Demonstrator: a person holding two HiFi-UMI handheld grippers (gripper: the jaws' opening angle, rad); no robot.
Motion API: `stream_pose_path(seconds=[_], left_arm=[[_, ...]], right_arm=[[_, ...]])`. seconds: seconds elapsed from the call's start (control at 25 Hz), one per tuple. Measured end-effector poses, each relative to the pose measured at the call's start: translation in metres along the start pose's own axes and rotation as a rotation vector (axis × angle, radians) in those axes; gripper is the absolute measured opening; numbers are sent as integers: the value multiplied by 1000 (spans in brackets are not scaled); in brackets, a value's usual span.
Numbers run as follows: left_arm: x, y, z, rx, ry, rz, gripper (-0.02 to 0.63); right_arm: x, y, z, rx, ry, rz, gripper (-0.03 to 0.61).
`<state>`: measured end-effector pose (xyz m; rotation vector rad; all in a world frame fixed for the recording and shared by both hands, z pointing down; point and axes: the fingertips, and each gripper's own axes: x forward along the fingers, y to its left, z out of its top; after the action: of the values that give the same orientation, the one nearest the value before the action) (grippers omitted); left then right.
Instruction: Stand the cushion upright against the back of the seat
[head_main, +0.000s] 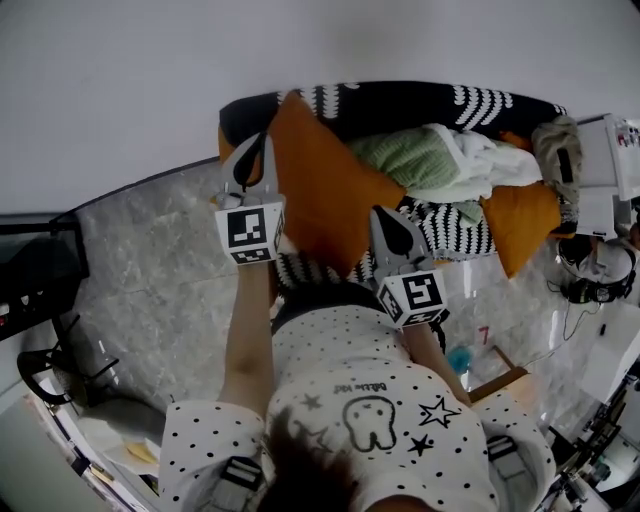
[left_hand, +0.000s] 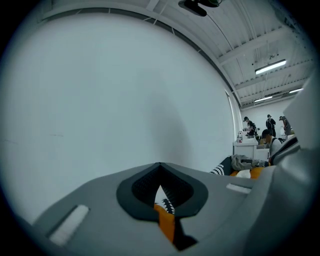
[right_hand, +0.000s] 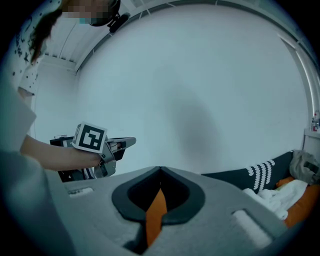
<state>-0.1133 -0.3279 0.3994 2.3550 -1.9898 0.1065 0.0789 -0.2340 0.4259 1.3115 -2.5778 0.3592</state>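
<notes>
Cushion (head_main: 320, 195), the orange one, is up in the middle of the head view, tilted on a corner over the front of the sofa seat (head_main: 455, 232). Its top corner reaches the black-and-white sofa back (head_main: 400, 100) at upper centre.

My left gripper (head_main: 255, 150) is at the cushion's upper left edge. In the left gripper view the jaws are pressed together on a fold of orange fabric, with a sliver of the black-and-white pattern showing in the notch above it and the pale wall (left_hand: 110, 100) filling the rest.

My right gripper (head_main: 392, 228) is lower, right of centre, at the cushion's lower right edge. In its own view the jaws are clamped the same way, with a strip of orange pinched between the dark pads. The left gripper shows at that view's left, level and higher.

Behind the cushion, on the seat toward upper right, lie a green knit throw (head_main: 410, 155) and a white cloth (head_main: 480, 160). A second orange cushion (head_main: 525, 225) sits at the sofa's right end.
</notes>
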Motion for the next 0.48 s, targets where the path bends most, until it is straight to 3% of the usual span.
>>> stream_pose_path(seconds=[0.48], left_arm=[[-44,-18,30,-25,-60,11,0]], right_arm=[[1,8,-2,-24,18,27,-3]])
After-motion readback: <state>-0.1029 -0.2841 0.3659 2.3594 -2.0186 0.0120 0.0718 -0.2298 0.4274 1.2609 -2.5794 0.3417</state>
